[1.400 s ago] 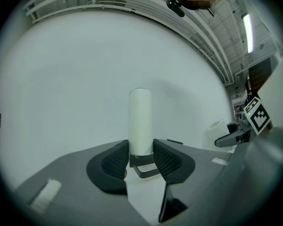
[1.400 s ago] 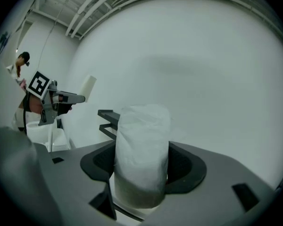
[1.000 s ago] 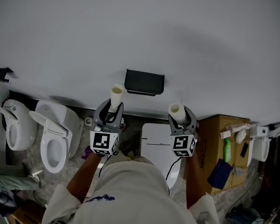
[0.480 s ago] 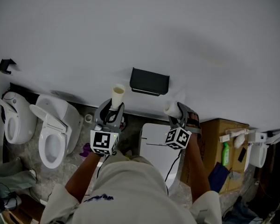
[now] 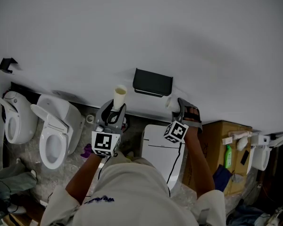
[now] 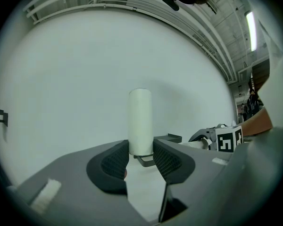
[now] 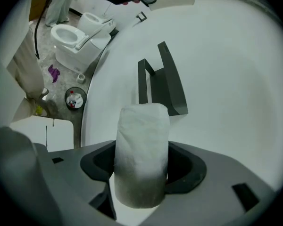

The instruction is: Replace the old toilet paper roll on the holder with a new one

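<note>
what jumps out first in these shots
Two grippers are raised toward a white wall: the left gripper clamps a bare cardboard tube upright, and the right gripper grips a full toilet paper roll. Between them on the wall sits the empty black holder, and white toilets stand on the floor at the left.

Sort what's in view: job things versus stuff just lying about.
Job: empty tube in the left gripper; fresh paper roll in the right gripper; black holder on the wall.
Lying about: toilets, cardboard box, green bottle, waste bin.
</note>
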